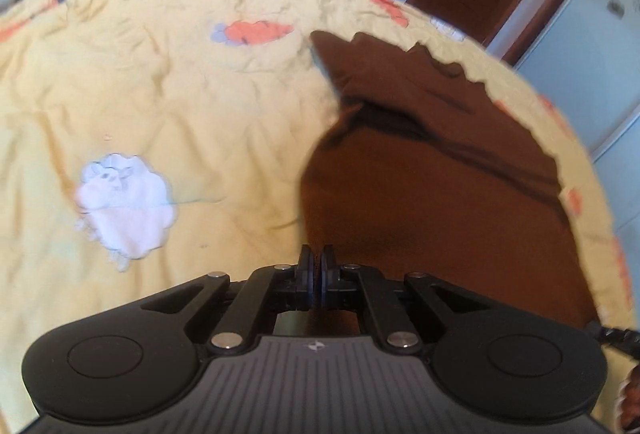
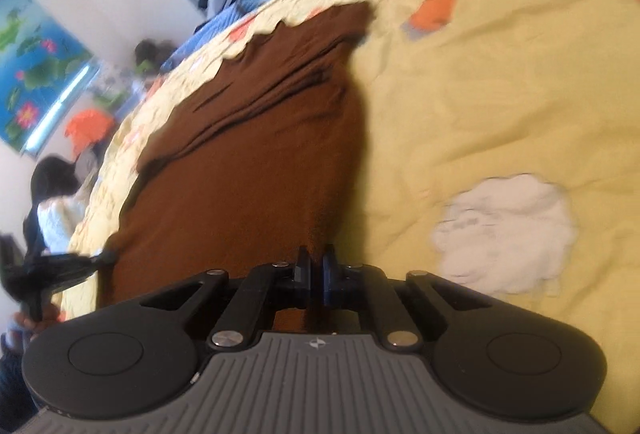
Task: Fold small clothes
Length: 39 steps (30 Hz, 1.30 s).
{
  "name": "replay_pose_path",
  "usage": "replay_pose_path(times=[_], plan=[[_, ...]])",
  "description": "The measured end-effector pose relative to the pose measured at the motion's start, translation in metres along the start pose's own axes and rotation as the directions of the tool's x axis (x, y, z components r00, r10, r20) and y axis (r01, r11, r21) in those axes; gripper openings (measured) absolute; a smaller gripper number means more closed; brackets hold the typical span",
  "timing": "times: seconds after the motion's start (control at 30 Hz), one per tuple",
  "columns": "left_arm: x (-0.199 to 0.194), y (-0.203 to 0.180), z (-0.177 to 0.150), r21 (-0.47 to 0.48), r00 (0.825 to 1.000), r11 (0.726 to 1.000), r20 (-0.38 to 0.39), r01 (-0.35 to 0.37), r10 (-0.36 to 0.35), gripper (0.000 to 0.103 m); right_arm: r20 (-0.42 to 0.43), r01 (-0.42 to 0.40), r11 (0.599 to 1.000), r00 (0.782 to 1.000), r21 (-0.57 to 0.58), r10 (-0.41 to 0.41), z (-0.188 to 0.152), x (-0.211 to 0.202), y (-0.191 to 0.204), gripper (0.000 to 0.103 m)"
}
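Left gripper clenched on brown knit garment's near edge | right gripper same | step: first fold over yellow quilted bedspread | next: you carry both corners evenly to far hem.

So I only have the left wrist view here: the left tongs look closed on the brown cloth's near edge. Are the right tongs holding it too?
Observer: Yes, the right tongs are shut on the brown garment, also at its near edge.
Reviewer: Can you see my left tongs from there?
Observer: Yes, the left tongs pinch the garment's left corner, at the edge of the yellow quilt.
Reviewer: Anything beyond that side of the bed?
Observer: A lotus-flower poster hangs on the wall.
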State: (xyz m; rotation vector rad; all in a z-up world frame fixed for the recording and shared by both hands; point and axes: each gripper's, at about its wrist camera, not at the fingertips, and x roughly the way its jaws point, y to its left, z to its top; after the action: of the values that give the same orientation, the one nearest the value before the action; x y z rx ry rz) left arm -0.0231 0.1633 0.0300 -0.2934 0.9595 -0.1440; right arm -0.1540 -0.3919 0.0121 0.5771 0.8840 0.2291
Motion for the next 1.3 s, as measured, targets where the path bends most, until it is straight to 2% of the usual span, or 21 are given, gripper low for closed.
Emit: replay_pose_path(times=[0.1, 0.2, 0.23, 0.27, 0.4, 0.43, 0.47, 0.53, 0.67, 0.73, 0.8, 0.83, 0.9, 0.93, 0.97, 1.1, 1.13, 1.17, 1.2, 1.23, 1.3], plan=[[0.000, 0.010, -0.008, -0.040, 0.998, 0.998, -0.015, 0.053, -0.054, 0.005, 0.013, -0.034, 0.999, 0.999, 0.042, 0.033, -0.006, 0.001, -0.010, 0.007], [-0.005, 0.020, -0.018, -0.163, 0.971, 0.963, -0.075, 0.215, -0.229, 0.018, -0.003, -0.075, 0.994, 0.997, 0.080, 0.075, -0.009, -0.005, -0.005, 0.036], [-0.007, 0.021, -0.025, -0.185, 0.961, 0.952, -0.086, 0.245, -0.264, 0.037, -0.014, -0.097, 0.992, 0.995, 0.079, 0.098, -0.010, -0.008, -0.001, 0.053], [-0.009, 0.018, -0.032, -0.186, 0.954, 0.945, -0.080, 0.270, -0.289, 0.047, -0.028, -0.114, 0.991, 0.993, 0.074, 0.116, -0.013, -0.011, 0.002, 0.058], [-0.014, 0.008, -0.046, -0.159, 0.953, 0.946, -0.064, 0.284, -0.297, 0.049, -0.096, -0.164, 0.984, 0.981, 0.066, 0.169, -0.027, -0.012, 0.009, 0.057], [-0.013, 0.005, -0.044, -0.153, 0.958, 0.951, -0.060, 0.269, -0.281, 0.034, -0.103, -0.168, 0.984, 0.979, 0.063, 0.173, -0.028, -0.010, 0.012, 0.055], [-0.010, 0.002, -0.042, -0.135, 0.966, 0.963, -0.078, 0.234, -0.246, 0.005, -0.110, -0.159, 0.985, 0.980, 0.060, 0.165, -0.028, -0.009, 0.014, 0.039], [-0.008, 0.001, -0.037, -0.107, 0.974, 0.973, -0.085, 0.203, -0.212, 0.005, -0.145, -0.126, 0.991, 0.981, 0.040, 0.131, -0.027, -0.003, 0.015, 0.014], [-0.018, 0.003, -0.036, 0.006, 0.995, 0.997, -0.069, 0.071, -0.071, 0.003, -0.101, -0.082, 0.996, 0.991, 0.021, 0.084, -0.029, -0.020, 0.001, 0.008], [-0.019, 0.013, -0.038, -0.034, 0.990, 0.993, -0.077, 0.112, -0.114, 0.003, -0.086, -0.107, 0.992, 0.990, 0.062, 0.112, -0.034, -0.022, -0.009, 0.008], [-0.021, 0.015, -0.040, -0.086, 0.972, 0.978, -0.122, 0.192, -0.202, 0.005, -0.084, -0.112, 0.989, 0.989, 0.091, 0.120, -0.036, -0.022, -0.010, 0.012], [-0.025, 0.015, -0.044, -0.101, 0.959, 0.965, -0.128, 0.241, -0.252, 0.008, -0.089, -0.120, 0.988, 0.988, 0.100, 0.130, -0.037, -0.024, -0.008, 0.023], [-0.032, 0.011, -0.053, -0.117, 0.940, 0.945, -0.122, 0.306, -0.320, 0.038, -0.082, -0.144, 0.985, 0.985, 0.096, 0.152, -0.039, -0.032, -0.004, 0.051], [-0.032, 0.009, -0.057, -0.127, 0.933, 0.939, -0.128, 0.320, -0.335, 0.080, -0.079, -0.149, 0.985, 0.985, 0.086, 0.156, -0.040, -0.035, 0.000, 0.064], [-0.030, 0.008, -0.063, -0.133, 0.928, 0.933, -0.127, 0.334, -0.350, 0.095, -0.087, -0.145, 0.987, 0.985, 0.073, 0.151, -0.043, -0.037, 0.002, 0.065], [-0.034, -0.004, -0.073, -0.072, 0.937, 0.941, -0.095, 0.329, -0.335, 0.094, -0.114, -0.177, 0.981, 0.976, 0.074, 0.185, -0.053, -0.036, 0.008, 0.065], [-0.034, -0.005, -0.072, -0.072, 0.940, 0.944, -0.095, 0.323, -0.328, 0.084, -0.120, -0.182, 0.980, 0.974, 0.073, 0.190, -0.055, -0.034, 0.011, 0.063], [-0.032, -0.006, -0.070, -0.067, 0.941, 0.947, -0.110, 0.315, -0.321, 0.030, -0.126, -0.175, 0.983, 0.975, 0.063, 0.181, -0.055, -0.032, 0.014, 0.050], [-0.027, -0.006, -0.068, -0.071, 0.938, 0.951, -0.156, 0.302, -0.310, 0.003, -0.150, -0.161, 0.986, 0.975, 0.049, 0.166, -0.055, -0.028, 0.017, 0.036], [-0.023, -0.005, -0.066, -0.083, 0.942, 0.958, -0.178, 0.273, -0.284, 0.006, -0.184, -0.145, 0.989, 0.971, 0.037, 0.149, -0.056, -0.023, 0.018, 0.015], [-0.030, 0.001, -0.066, -0.053, 0.954, 0.968, -0.166, 0.244, -0.249, 0.006, -0.171, -0.140, 0.990, 0.976, -0.003, 0.137, -0.056, -0.028, 0.020, 0.015]])
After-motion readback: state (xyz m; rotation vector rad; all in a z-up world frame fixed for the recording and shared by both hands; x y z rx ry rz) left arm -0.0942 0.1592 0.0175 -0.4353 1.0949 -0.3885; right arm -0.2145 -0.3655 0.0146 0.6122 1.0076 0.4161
